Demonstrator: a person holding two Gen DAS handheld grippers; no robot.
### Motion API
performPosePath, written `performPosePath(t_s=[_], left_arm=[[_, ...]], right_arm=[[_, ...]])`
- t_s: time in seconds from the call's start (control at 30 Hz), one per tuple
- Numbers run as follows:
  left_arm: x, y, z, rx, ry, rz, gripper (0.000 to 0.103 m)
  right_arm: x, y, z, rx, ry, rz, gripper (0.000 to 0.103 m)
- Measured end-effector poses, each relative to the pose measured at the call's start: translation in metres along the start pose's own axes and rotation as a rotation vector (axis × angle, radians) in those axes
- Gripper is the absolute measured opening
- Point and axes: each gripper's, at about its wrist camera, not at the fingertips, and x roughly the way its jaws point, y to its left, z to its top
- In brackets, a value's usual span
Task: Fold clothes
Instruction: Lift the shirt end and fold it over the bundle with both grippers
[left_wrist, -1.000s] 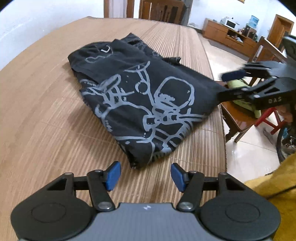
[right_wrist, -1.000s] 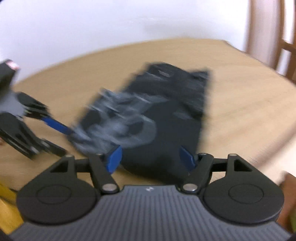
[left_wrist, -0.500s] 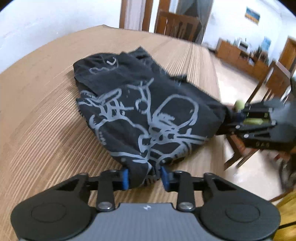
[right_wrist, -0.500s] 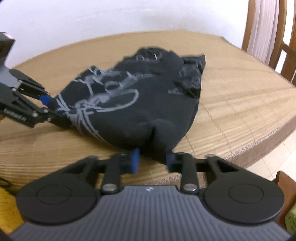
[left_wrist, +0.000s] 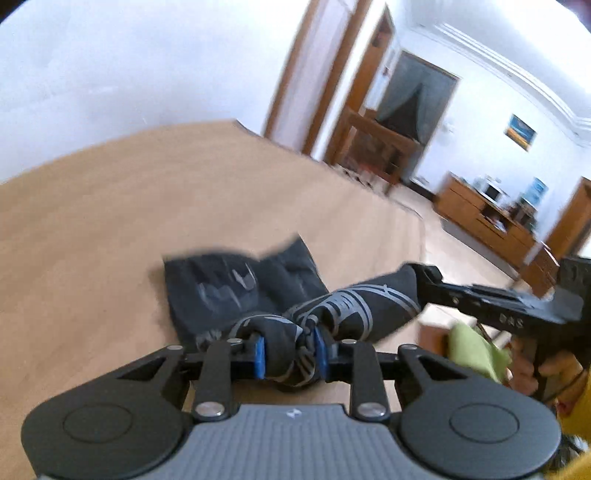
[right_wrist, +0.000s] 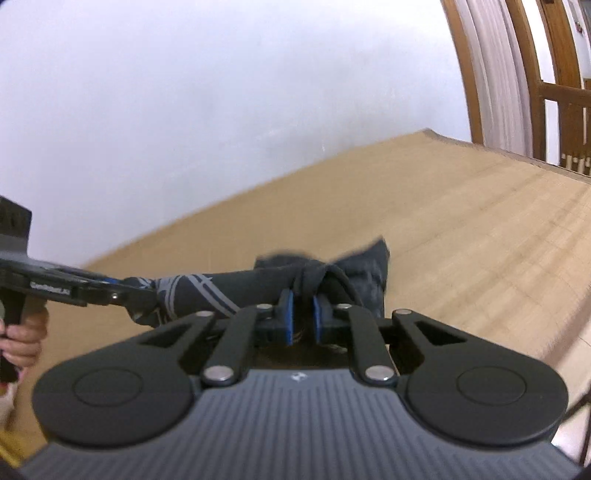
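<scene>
Both grippers have closed on the near hem of the black printed shirt (left_wrist: 343, 306) and lifted it off the wooden table (left_wrist: 92, 240), where a second ago it lay flat with both sets of jaws spread and empty. From the left wrist camera, the left gripper (left_wrist: 286, 350) pinches a bunched corner of cloth between its blue pads (left_wrist: 259, 355). The right gripper (left_wrist: 424, 284) enters from 3 o'clock, gripping the other corner, and the hem stretches taut between the two. The shirt's far part remains on the table toward 11 o'clock. From the right wrist camera, the right gripper (right_wrist: 301, 319) has its jaws closing further on a thin gathered fold, while the left gripper (right_wrist: 125, 291) reaches in from 9 o'clock with a hand (right_wrist: 22, 339) on its handle.
</scene>
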Motion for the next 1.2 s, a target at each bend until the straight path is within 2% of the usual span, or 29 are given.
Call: performPosePath(t_s=[0.17, 0.23, 0.3, 0.43, 0.5, 0.63, 0.7, 0.73, 0.77, 0.8, 0.83, 0.9, 0.93, 1.0, 1.07, 1.1, 1.2], left_arm=[[0.065, 0.018, 0.047, -0.042, 0.013, 0.107, 0.028], [0.098, 0.027, 0.056, -0.063, 0.054, 0.156, 0.028], [0.132, 0.037, 0.064, -0.084, 0.098, 0.207, 0.029], [0.187, 0.050, 0.060, -0.111, 0.169, 0.303, 0.035], [0.192, 0.050, 0.062, -0.137, 0.162, 0.319, 0.036], [0.165, 0.046, 0.075, -0.205, 0.122, 0.310, 0.038], [0.141, 0.034, 0.081, -0.170, 0.056, 0.392, 0.045], [0.129, 0.027, 0.085, -0.143, 0.024, 0.441, 0.053], [0.120, 0.020, 0.088, -0.128, 0.000, 0.481, 0.055], [0.113, 0.014, 0.091, -0.119, -0.013, 0.492, 0.055], [0.112, 0.009, 0.094, -0.114, -0.011, 0.468, 0.056], [0.120, 0.000, 0.095, -0.111, 0.012, 0.383, 0.056], [0.127, -0.005, 0.094, -0.112, 0.026, 0.340, 0.057], [0.153, -0.009, 0.087, -0.153, 0.080, 0.246, 0.056], [0.186, -0.003, 0.078, -0.185, 0.144, 0.246, 0.053], [0.200, 0.004, 0.075, -0.193, 0.164, 0.274, 0.053], [0.227, 0.033, 0.070, -0.273, 0.173, 0.305, 0.056]], right_arm=[[0.063, -0.030, 0.037, -0.025, -0.033, 0.028, 0.014], [0.095, -0.041, 0.049, -0.033, -0.022, 0.029, 0.014], [0.132, -0.052, 0.055, -0.061, 0.018, 0.014, 0.014], [0.201, -0.073, 0.048, -0.106, 0.178, -0.023, 0.018], [0.223, -0.082, 0.044, -0.130, 0.244, -0.024, 0.019], [0.219, -0.093, 0.056, -0.116, 0.263, 0.031, 0.019], [0.201, -0.100, 0.066, -0.075, 0.244, 0.071, 0.023], [0.193, -0.102, 0.072, -0.058, 0.235, 0.085, 0.027], [0.184, -0.104, 0.076, -0.047, 0.222, 0.089, 0.031], [0.175, -0.104, 0.079, -0.045, 0.199, 0.076, 0.042], [0.168, -0.099, 0.081, -0.053, 0.166, 0.059, 0.051], [0.153, -0.095, 0.084, -0.097, 0.114, 0.047, 0.056], [0.147, -0.090, 0.083, -0.118, 0.113, 0.061, 0.056], [0.147, -0.086, 0.082, -0.134, 0.154, 0.143, 0.055], [0.162, -0.088, 0.078, -0.090, 0.227, 0.201, 0.053], [0.173, -0.089, 0.076, -0.066, 0.261, 0.212, 0.053], [0.203, -0.091, 0.062, -0.046, 0.332, 0.188, 0.052]])
